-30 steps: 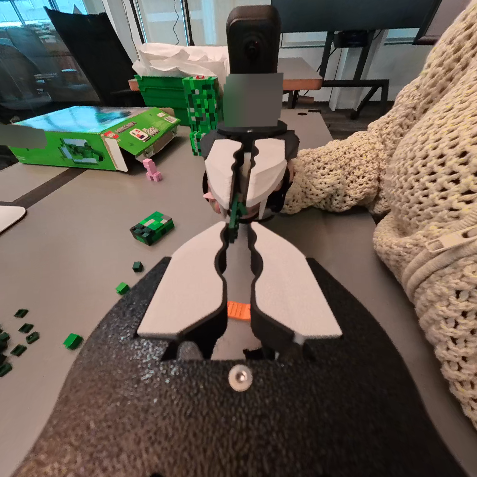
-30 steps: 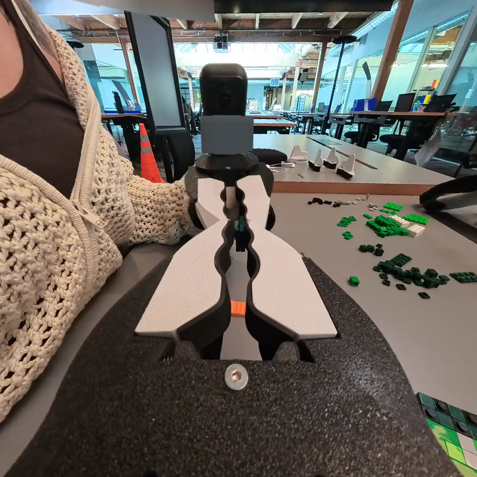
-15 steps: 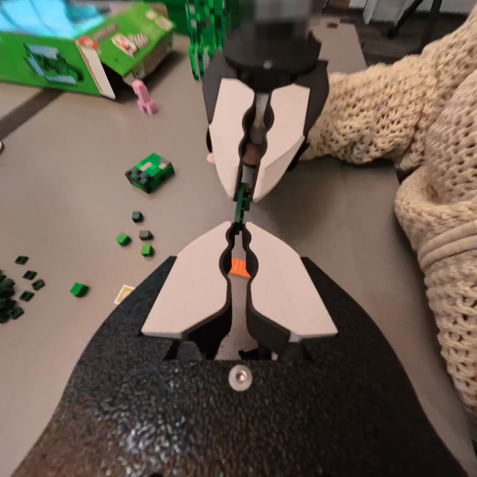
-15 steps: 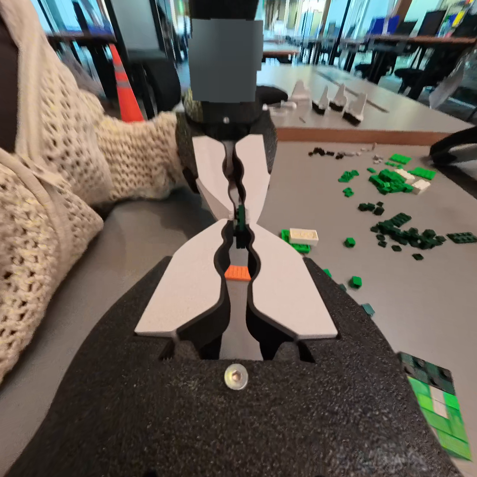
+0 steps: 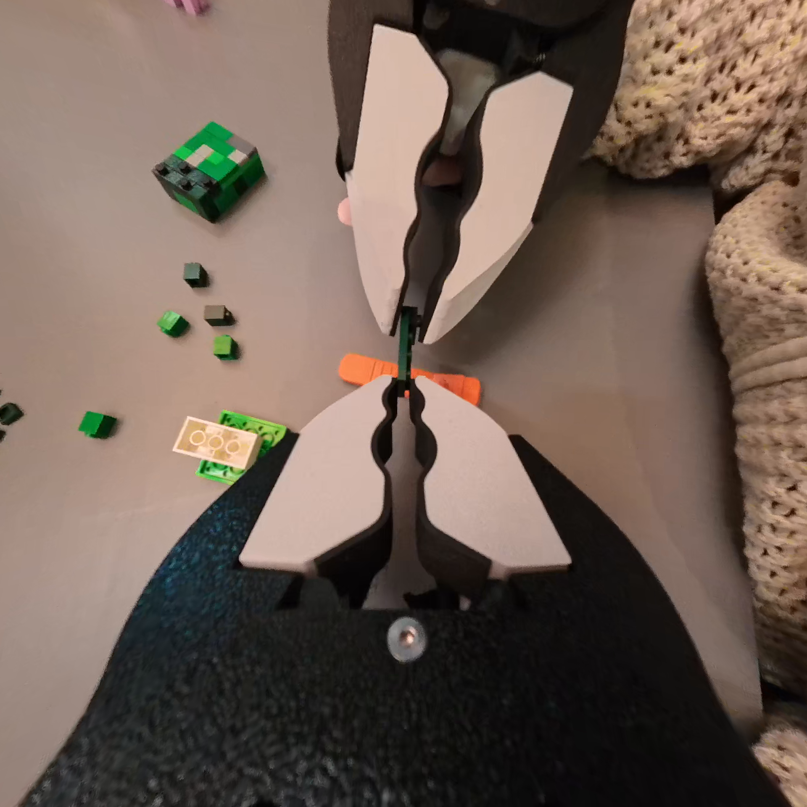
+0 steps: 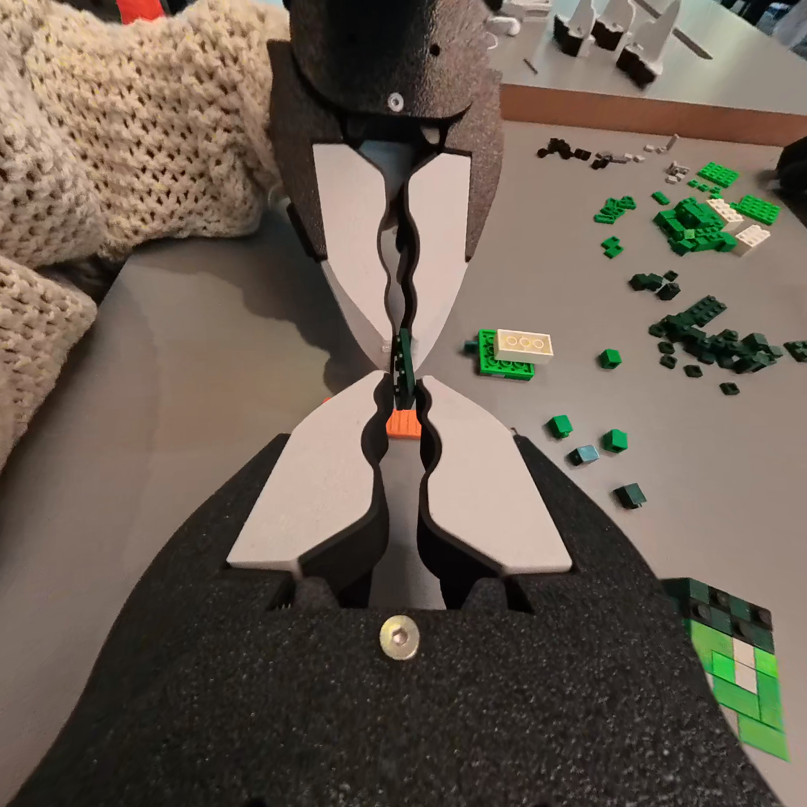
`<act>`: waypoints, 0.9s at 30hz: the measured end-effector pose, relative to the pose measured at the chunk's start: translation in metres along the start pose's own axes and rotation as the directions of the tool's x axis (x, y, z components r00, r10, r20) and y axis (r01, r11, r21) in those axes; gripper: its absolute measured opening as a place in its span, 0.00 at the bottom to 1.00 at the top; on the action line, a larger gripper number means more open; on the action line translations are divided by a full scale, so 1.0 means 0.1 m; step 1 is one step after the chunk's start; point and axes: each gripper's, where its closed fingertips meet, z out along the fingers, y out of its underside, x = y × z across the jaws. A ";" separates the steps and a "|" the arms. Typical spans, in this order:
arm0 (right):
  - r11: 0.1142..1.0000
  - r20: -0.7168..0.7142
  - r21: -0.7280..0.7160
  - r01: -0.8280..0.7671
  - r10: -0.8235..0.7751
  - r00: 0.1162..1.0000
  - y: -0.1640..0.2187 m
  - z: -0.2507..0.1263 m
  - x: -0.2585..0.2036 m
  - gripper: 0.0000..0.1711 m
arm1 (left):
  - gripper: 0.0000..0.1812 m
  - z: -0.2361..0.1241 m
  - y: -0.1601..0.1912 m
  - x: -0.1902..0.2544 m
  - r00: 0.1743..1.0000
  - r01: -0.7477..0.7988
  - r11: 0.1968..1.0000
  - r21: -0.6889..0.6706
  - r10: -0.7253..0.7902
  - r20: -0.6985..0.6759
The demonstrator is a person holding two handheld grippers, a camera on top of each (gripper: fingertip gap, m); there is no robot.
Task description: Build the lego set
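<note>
A thin dark green lego plate (image 5: 406, 349) is held on edge between both grippers, tip to tip, just above the grey table. My left gripper (image 5: 401, 386) is shut on its near end. My right gripper (image 5: 408, 327) faces it from the far side and is shut on the other end. In the right wrist view my right gripper (image 6: 401, 384) pinches the plate (image 6: 404, 362), with the left gripper (image 6: 401, 345) opposite. An orange brick separator (image 5: 362, 369) lies on the table right under the plate; it also shows in the right wrist view (image 6: 404, 425).
A green cube assembly (image 5: 209, 172), a white brick on a bright green plate (image 5: 216, 443) and small loose bricks (image 5: 174, 323) lie beside the grippers. Piles of green (image 6: 698, 227) and dark green bricks (image 6: 720, 336) lie farther off. A knitted sleeve (image 5: 764, 305) borders the other side. The grippers are tip to tip, or close to it. The green cube assembly (image 5: 209, 172) is about equally far from each gripper, around 15 centimetres. It is also in sight in the right wrist view (image 6: 711, 632).
Both grippers have tilted down and dropped toward the table, still holding the dark green plate between them. The orange separator and the white brick now show under them.
</note>
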 end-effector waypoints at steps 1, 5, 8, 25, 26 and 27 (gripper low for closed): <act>1.000 -0.009 0.016 -0.005 0.005 1.000 -0.01 -0.01 0.02 0.05 | 0.02 -0.01 -0.02 -0.02 1.000 0.014 1.000 0.020 -0.014 0.005; 0.997 -0.038 0.078 -0.028 0.031 0.999 -0.04 -0.04 0.08 0.07 | 0.02 -0.05 -0.05 -0.06 0.997 0.073 0.994 0.086 -0.072 -0.008; 0.989 -0.002 0.124 -0.085 0.086 0.996 -0.08 -0.06 0.07 0.07 | 0.02 -0.06 -0.07 -0.05 0.996 0.086 0.990 0.113 -0.082 -0.033; 0.846 0.271 0.216 -0.487 0.428 0.862 -0.24 -0.15 0.07 0.05 | 0.20 -0.20 -0.35 -0.15 0.777 -0.524 0.850 0.062 0.446 0.443; 0.839 0.285 0.208 -0.502 0.439 0.852 -0.23 -0.15 0.06 0.05 | 0.19 -0.19 -0.35 -0.14 0.747 -0.560 0.828 0.041 0.483 0.457; 0.835 0.296 0.202 -0.512 0.446 0.845 -0.23 -0.15 0.05 0.05 | 0.18 -0.18 -0.36 -0.11 0.723 -0.588 0.808 0.025 0.511 0.466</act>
